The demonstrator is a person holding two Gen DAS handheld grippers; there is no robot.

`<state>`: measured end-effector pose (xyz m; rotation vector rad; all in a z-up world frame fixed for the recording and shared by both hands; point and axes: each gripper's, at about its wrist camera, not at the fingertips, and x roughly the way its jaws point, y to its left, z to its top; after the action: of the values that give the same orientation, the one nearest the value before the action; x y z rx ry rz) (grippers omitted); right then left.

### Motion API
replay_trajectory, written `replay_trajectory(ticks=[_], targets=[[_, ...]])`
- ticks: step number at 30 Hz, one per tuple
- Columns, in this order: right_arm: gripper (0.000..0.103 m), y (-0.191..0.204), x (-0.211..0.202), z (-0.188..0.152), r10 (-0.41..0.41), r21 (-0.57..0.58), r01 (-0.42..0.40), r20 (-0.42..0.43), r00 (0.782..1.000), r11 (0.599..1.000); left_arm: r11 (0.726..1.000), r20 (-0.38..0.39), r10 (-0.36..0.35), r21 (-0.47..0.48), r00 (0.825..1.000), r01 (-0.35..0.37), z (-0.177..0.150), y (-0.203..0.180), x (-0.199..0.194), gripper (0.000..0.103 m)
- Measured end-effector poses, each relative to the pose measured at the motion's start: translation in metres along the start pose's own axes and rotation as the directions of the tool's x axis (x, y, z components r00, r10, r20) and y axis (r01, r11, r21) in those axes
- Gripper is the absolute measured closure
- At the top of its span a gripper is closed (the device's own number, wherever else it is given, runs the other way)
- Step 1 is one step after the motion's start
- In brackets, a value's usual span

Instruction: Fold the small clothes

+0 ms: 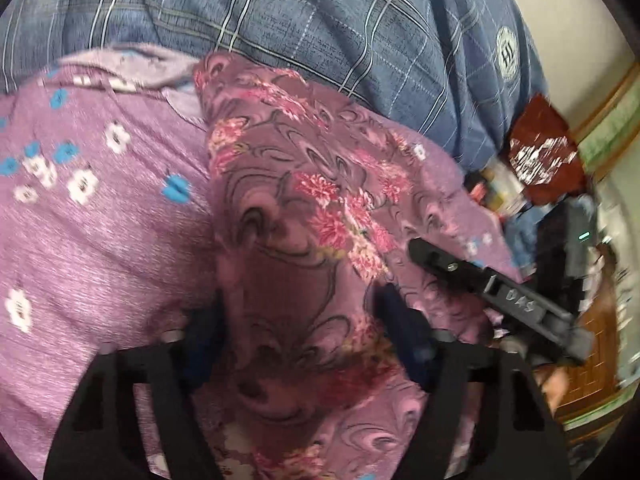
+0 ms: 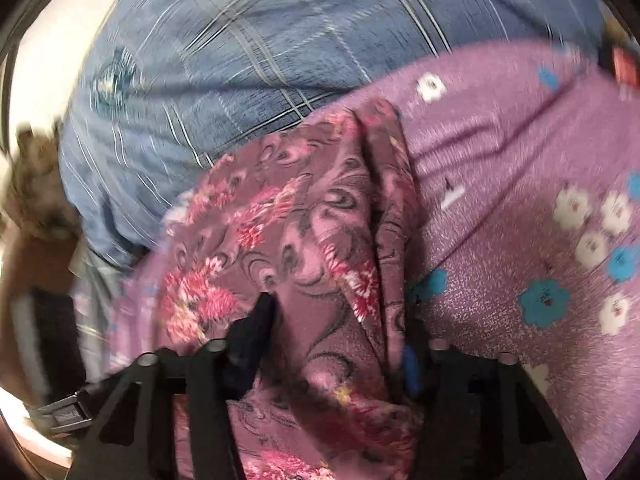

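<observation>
A small mauve garment [image 1: 304,208] with pink flowers and dark swirls lies bunched on a purple sheet [image 1: 92,216] with white and blue flowers. My left gripper [image 1: 304,344] is wide open, its fingers on either side of the cloth, which fills the gap between them. My right gripper [image 1: 496,292] shows in the left wrist view as a dark finger at the garment's right side. In the right wrist view the same garment [image 2: 304,240] hangs in folds between the right gripper's [image 2: 332,356] spread fingers, over the purple sheet [image 2: 520,216].
A blue checked quilt [image 1: 320,16] is heaped behind the garment, also in the right wrist view [image 2: 240,60]. A dark red printed cloth [image 1: 544,152] and small clutter sit at the far right by a wooden floor [image 1: 592,364].
</observation>
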<state>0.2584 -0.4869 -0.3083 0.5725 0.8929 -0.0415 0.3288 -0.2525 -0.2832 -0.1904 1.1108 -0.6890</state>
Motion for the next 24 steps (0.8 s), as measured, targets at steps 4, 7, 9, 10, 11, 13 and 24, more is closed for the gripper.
replay_trajectory(ticks=[4,7,9,10,11,13,24], targets=[[0.076,0.019,-0.027,-0.003,0.022,-0.025,-0.019,0.088,0.996,1.0,1.0,0.047,0.0,-0.004,0.999,0.0,0.003,-0.003,-0.013,0.076],[0.077,0.047,-0.047,-0.012,0.026,-0.084,-0.013,0.151,0.988,0.996,1.0,0.093,0.013,0.02,0.996,-0.015,0.005,-0.012,-0.029,0.08],[0.077,0.067,-0.067,-0.019,0.042,-0.122,-0.017,0.204,0.978,0.992,0.999,0.134,0.018,0.045,0.991,-0.024,0.003,-0.018,-0.049,0.08],[0.077,0.073,-0.075,-0.022,0.06,-0.128,-0.033,0.22,0.974,0.991,0.997,0.161,0.027,0.063,0.987,-0.038,-0.001,-0.023,-0.066,0.08],[0.077,0.079,-0.086,-0.025,0.091,-0.129,-0.062,0.232,0.968,0.99,0.996,0.181,0.034,0.073,0.983,-0.047,-0.006,-0.023,-0.081,0.08],[0.077,0.089,-0.097,-0.034,0.148,-0.129,-0.121,0.228,0.962,0.984,0.994,0.219,0.058,0.083,0.974,-0.078,-0.019,-0.021,-0.112,0.08],[0.051,0.124,-0.035,-0.145,-0.054,-0.153,0.051,-0.021,0.998,0.987,0.895,0.038,0.445,0.016,0.895,-0.445,-0.116,0.063,-0.118,0.047]])
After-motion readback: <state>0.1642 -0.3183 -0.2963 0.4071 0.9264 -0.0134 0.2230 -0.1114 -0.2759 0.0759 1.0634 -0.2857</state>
